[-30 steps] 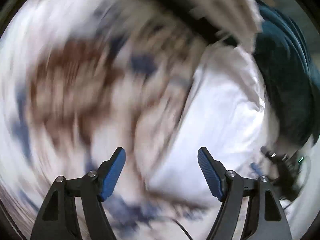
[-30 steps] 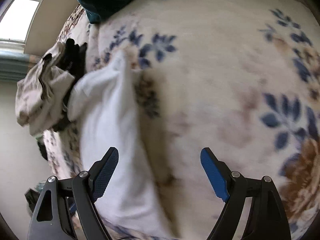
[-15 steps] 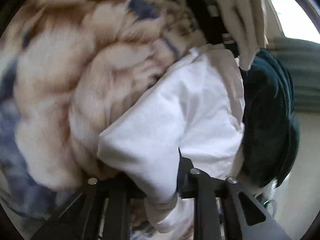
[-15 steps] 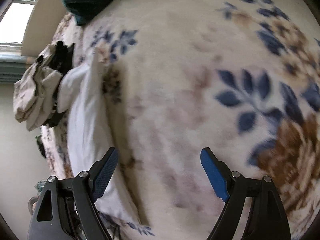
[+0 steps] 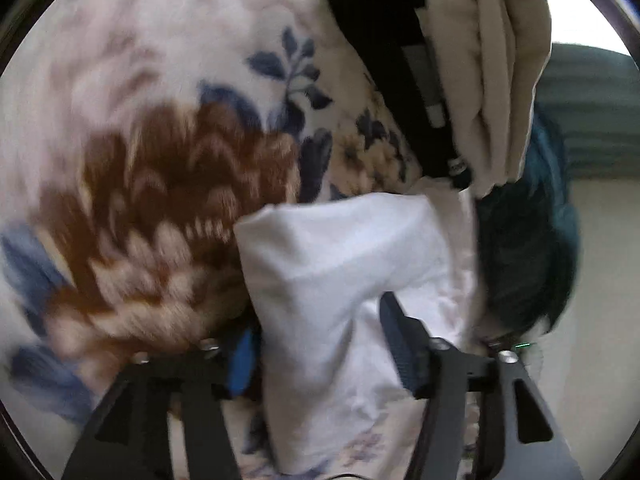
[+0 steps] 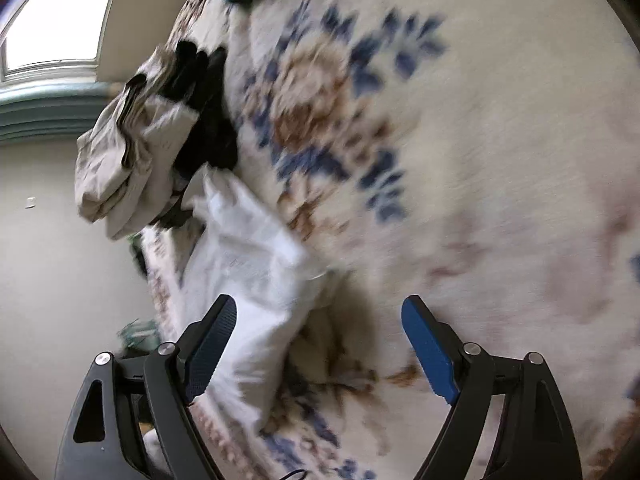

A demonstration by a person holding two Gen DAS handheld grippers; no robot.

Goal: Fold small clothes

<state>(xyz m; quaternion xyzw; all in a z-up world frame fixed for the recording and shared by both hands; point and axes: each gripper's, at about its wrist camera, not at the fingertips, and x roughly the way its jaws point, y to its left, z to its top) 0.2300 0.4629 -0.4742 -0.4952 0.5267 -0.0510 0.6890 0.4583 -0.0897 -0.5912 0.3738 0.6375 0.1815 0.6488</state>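
A small white garment [image 5: 344,264] lies folded on a floral blanket [image 5: 160,184]. My left gripper [image 5: 320,344] straddles its near end, jaws parted, the cloth lying between the blue pads. In the right wrist view the same white garment [image 6: 248,272] lies at lower left on the blanket [image 6: 480,160]. My right gripper [image 6: 320,344] is open and empty above the blanket, its left fingertip [image 6: 216,332] beside the garment's edge.
A stack of folded beige clothes [image 5: 500,68] and a black garment [image 5: 392,64] lies beyond the white one; it also shows in the right wrist view [image 6: 128,152]. A dark teal cloth [image 5: 532,248] lies at the right. A window [image 6: 56,20] and pale wall are behind.
My left gripper, open a second ago, was closed on the white garment half a second ago and now has its jaws parted around it. The right gripper swung back toward the garment, staying open.
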